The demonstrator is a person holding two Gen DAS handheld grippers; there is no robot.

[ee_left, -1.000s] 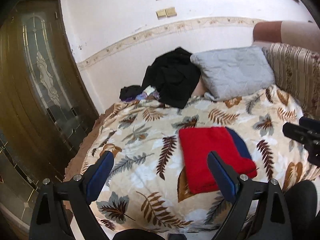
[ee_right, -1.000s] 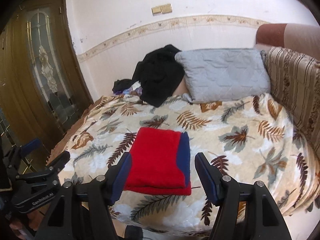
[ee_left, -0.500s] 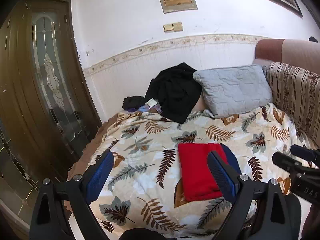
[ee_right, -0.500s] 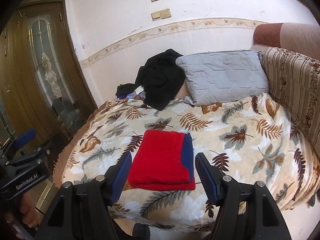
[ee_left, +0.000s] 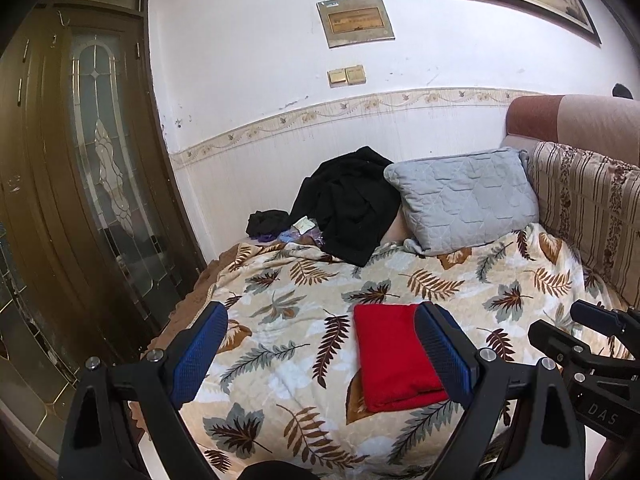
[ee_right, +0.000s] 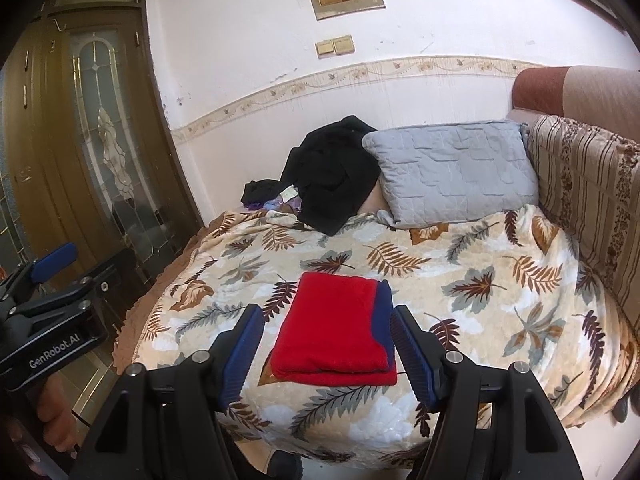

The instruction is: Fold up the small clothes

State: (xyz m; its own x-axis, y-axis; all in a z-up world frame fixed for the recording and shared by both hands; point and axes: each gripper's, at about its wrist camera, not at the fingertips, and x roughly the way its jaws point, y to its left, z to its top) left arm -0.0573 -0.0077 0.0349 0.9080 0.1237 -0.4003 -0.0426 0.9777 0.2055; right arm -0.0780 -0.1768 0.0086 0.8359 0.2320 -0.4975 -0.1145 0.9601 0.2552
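Red garment (ee_right: 334,328), folded with a blue layer showing, is lying near the front edge of the bed (ee_right: 500,280). Left gripper (ee_left: 320,354) and right gripper (ee_right: 326,354) are hovering clear, jaws apart, holding nothing. Fold looking done; next likely calling for another piece.

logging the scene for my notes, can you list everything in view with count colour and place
folded garment: 1, red with navy edge, near front of bed
leaf-print blanket: 1, cream and brown, covering bed
pillow: 1, grey quilted, head of bed
black garment: 1, heaped left of pillow
small clothes heap: black and purple, by wall
striped cushion: 1, beige-brown, right side
door: 1, brown, glass panel, left
wall switches: 2, beige
left gripper: open, empty
right gripper: open, empty
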